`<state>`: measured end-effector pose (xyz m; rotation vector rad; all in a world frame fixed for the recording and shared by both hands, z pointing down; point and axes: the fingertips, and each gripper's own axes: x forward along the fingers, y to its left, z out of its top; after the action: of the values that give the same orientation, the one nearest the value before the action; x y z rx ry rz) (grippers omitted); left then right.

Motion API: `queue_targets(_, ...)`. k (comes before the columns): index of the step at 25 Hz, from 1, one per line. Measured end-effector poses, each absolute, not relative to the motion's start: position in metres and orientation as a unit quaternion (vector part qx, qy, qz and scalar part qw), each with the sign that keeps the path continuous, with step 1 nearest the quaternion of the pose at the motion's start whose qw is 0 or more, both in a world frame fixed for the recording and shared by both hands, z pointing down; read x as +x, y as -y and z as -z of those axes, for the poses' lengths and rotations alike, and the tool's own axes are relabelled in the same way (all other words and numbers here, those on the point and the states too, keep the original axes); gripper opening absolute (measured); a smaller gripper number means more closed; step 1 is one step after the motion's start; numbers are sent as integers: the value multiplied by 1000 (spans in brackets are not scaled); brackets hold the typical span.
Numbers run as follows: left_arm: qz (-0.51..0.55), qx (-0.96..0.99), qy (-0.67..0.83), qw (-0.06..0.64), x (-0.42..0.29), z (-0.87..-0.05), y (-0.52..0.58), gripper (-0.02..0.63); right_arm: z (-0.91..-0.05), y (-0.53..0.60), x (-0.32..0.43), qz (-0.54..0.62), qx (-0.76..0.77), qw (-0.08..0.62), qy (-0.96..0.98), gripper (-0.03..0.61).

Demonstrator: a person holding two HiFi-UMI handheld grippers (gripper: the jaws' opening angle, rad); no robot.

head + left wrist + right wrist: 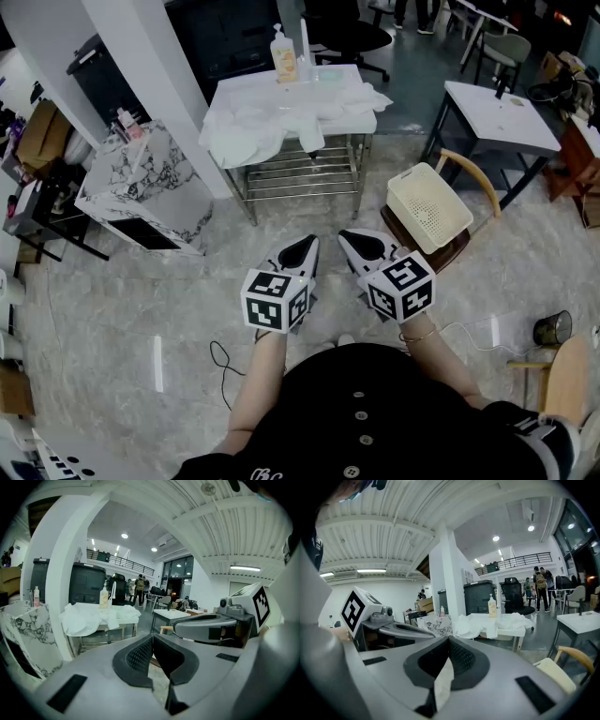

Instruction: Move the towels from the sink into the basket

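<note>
A person, seen from above, wears a black top (375, 412) with a row of small dark buttons down the front. A scrap of white lettering near its lower edge is too cut off to read. No sleeves reach the forearms. A thin bangle (419, 335) circles the right wrist. The left gripper (300, 249) and right gripper (368, 246) look alike: smooth pale grey shells taper to pointed jaws lined with black pads, dimpled in a fine grid. Flat black rectangular insets sit on the shells. Each gripper carries a white cube printed with black square markers: the left cube (275, 300) and the right cube (401, 286).
</note>
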<state>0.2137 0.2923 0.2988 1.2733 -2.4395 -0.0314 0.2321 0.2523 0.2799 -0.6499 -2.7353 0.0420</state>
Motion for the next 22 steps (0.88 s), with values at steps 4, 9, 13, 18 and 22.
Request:
queue_targets(4, 16, 451, 871, 194, 209, -302, -290, 14, -284, -247, 230, -18, -225, 166, 960, 0)
queue_targets(9, 15, 456, 868, 195, 204, -303, -283, 14, -286, -243, 225, -17, -225, 168, 960, 0)
queue_targets(13, 19, 464, 864, 196, 202, -305, -275, 14, -286, -241, 221, -24, -235, 166, 957, 0)
queue_targets(18, 21, 448, 875, 180, 189, -301, -270, 15, -290, -235, 212, -35, -248, 170, 953, 2)
queue_targets(22, 16, 425, 888, 177, 175, -302, -270, 20, -295, -224, 204, -20, -239, 173, 955, 2)
